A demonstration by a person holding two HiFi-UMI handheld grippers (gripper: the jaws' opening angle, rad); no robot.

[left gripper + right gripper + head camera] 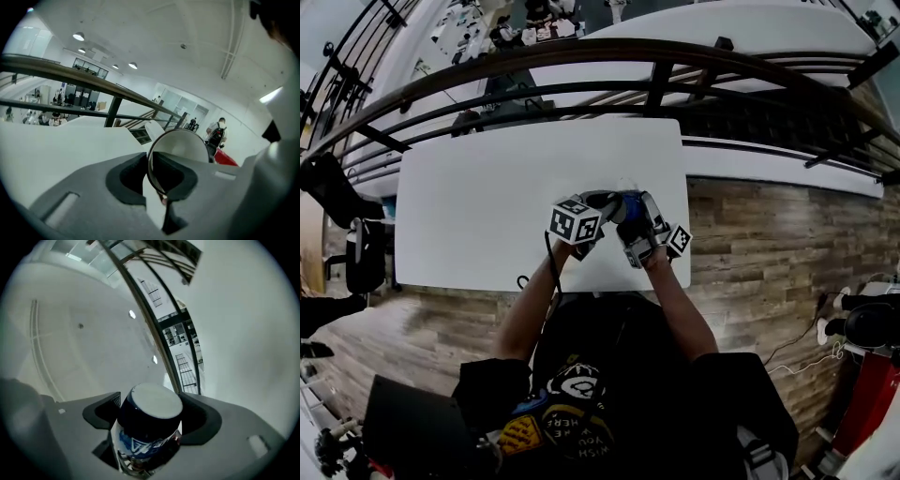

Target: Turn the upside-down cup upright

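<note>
Right hand-held gripper (151,414) clasping blue cup (150,427), base-on; left hand-held gripper (157,174) pinching its rim, white inside

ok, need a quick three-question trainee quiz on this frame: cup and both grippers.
1. True or false: the right gripper is empty.
2. Which part of the cup stands between the left gripper's jaws? A) rim wall B) base C) nothing
3. Fill in: in the head view, both grippers are above the white ____.
Key: 1 false, its jaws clamp the cup's blue body; 2 A; 3 table.
</note>
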